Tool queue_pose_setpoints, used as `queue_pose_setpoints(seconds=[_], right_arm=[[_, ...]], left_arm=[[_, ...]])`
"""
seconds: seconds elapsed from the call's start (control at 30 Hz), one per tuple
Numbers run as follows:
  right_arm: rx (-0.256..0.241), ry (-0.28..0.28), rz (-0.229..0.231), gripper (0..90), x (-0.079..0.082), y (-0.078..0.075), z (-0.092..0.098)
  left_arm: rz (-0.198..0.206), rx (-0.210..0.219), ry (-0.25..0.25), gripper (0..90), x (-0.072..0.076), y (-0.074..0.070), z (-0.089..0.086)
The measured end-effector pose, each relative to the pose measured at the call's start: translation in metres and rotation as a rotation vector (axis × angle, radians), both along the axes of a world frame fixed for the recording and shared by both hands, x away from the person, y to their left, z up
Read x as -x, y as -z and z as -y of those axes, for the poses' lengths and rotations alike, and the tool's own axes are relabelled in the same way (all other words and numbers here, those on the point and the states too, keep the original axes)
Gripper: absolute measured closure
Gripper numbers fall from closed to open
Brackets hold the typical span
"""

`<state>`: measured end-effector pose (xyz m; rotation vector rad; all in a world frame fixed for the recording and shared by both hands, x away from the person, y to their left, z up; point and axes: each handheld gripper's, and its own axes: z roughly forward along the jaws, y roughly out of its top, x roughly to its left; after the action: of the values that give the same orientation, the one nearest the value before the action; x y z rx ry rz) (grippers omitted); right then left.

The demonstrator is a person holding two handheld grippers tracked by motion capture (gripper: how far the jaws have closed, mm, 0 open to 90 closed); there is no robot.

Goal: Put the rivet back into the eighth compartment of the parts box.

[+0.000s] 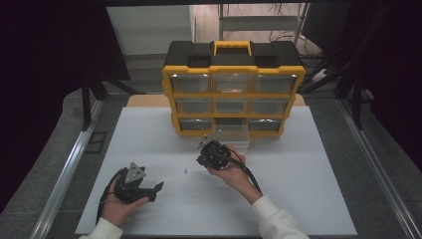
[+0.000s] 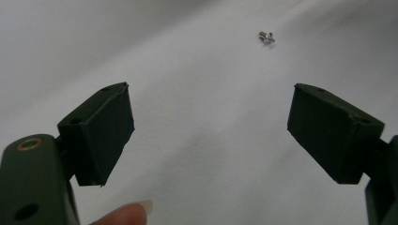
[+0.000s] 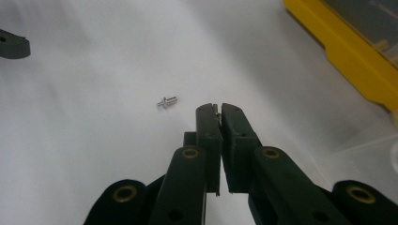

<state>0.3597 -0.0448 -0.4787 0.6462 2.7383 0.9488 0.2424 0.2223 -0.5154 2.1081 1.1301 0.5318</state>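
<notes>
Both my hands rest on the white table [image 1: 298, 199] in front of the yellow drawer box [image 1: 232, 94]. My left gripper [image 1: 158, 187] has its jaws wide apart and points at the tiny metal pin [image 2: 266, 37], so I think it is ready to pick it up. That pin lies on the table, well in front of the box. My right gripper [image 3: 219, 107] is squeezed together, maybe on something very thin. One clear drawer [image 1: 231, 133] of the box sticks out, ready for parts.
</notes>
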Motion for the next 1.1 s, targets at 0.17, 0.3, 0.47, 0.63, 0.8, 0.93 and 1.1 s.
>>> queue_pose_setpoints(seconds=[0.17, 0.3, 0.47, 0.63, 0.8, 0.93, 1.1], right_arm=[[-0.022, 0.003, 0.013, 85.7, -0.001, -0.009, 0.006], [-0.040, 0.012, 0.022, 85.8, -0.001, -0.016, 0.011], [-0.054, 0.022, 0.024, 85.7, -0.001, -0.022, 0.015], [-0.065, 0.033, 0.028, 85.7, -0.001, -0.026, 0.019], [-0.074, 0.037, 0.032, 85.8, -0.001, -0.030, 0.022], [-0.082, 0.040, 0.037, 85.8, -0.001, -0.033, 0.025], [-0.093, 0.050, 0.042, 85.8, -0.001, -0.036, 0.028]], left_arm=[[-0.002, -0.001, 0.001, 15.3, 0.000, 0.000, 0.000], [-0.002, 0.000, 0.001, 15.3, 0.000, 0.000, 0.000], [-0.001, -0.001, 0.002, 15.3, 0.000, 0.000, 0.000], [-0.001, 0.000, 0.001, 15.3, 0.000, 0.000, 0.000], [0.000, 0.002, 0.000, 15.3, 0.000, 0.000, 0.000], [0.000, 0.002, 0.001, 15.3, 0.000, 0.000, 0.000], [-0.001, 0.002, 0.001, 15.3, 0.000, 0.000, 0.000]])
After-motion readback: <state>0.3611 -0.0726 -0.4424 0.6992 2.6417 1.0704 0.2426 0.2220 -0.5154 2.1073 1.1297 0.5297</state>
